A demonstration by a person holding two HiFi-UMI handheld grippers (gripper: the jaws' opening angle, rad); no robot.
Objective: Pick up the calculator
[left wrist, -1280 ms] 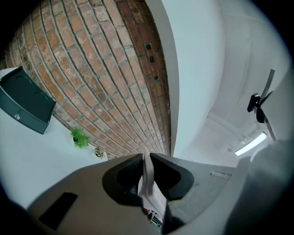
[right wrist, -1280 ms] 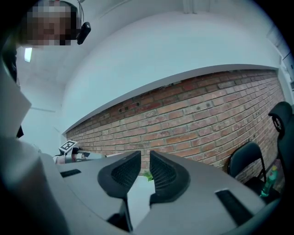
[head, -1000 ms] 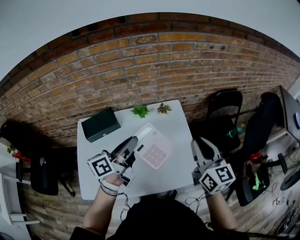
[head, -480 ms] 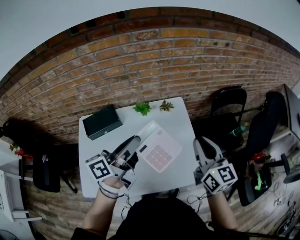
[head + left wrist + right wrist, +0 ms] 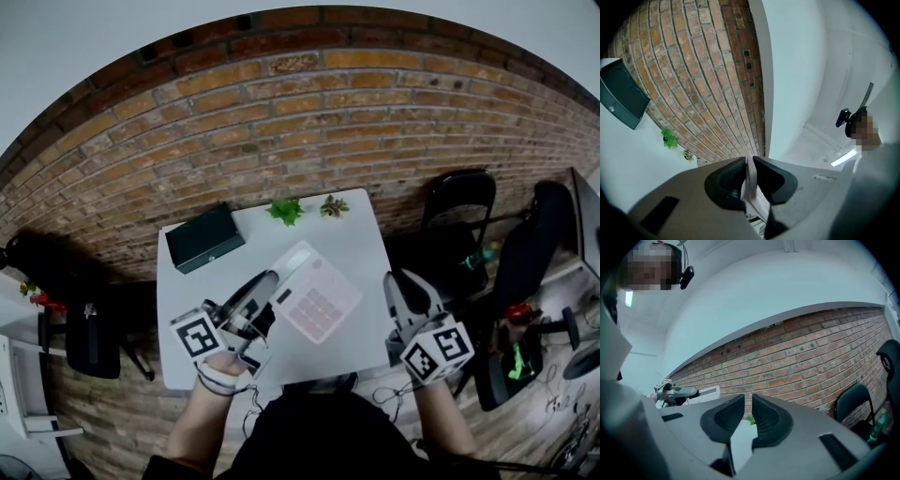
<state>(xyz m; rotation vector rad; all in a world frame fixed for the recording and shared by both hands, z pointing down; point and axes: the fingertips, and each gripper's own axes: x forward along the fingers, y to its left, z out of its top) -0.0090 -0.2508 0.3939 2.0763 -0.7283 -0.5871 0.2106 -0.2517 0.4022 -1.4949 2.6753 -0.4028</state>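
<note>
The calculator [image 5: 317,302] is white with pale pink keys and hangs tilted just above the white table [image 5: 187,319]. My left gripper [image 5: 271,289] is shut on its left edge. In the left gripper view the thin white edge of the calculator [image 5: 751,185] stands clamped between the two black pads of the left gripper [image 5: 749,174]. My right gripper [image 5: 405,284] hovers off the table's right side, apart from the calculator. Its jaws stand almost together with only a slit and nothing between them, as on the right gripper [image 5: 747,412]. That view also catches the calculator [image 5: 704,392] at the left.
A dark green box [image 5: 204,240] lies at the table's back left corner. Two small green plants [image 5: 284,212] [image 5: 330,207] stand at the back edge by the brick wall. Black chairs [image 5: 457,220] stand to the right of the table.
</note>
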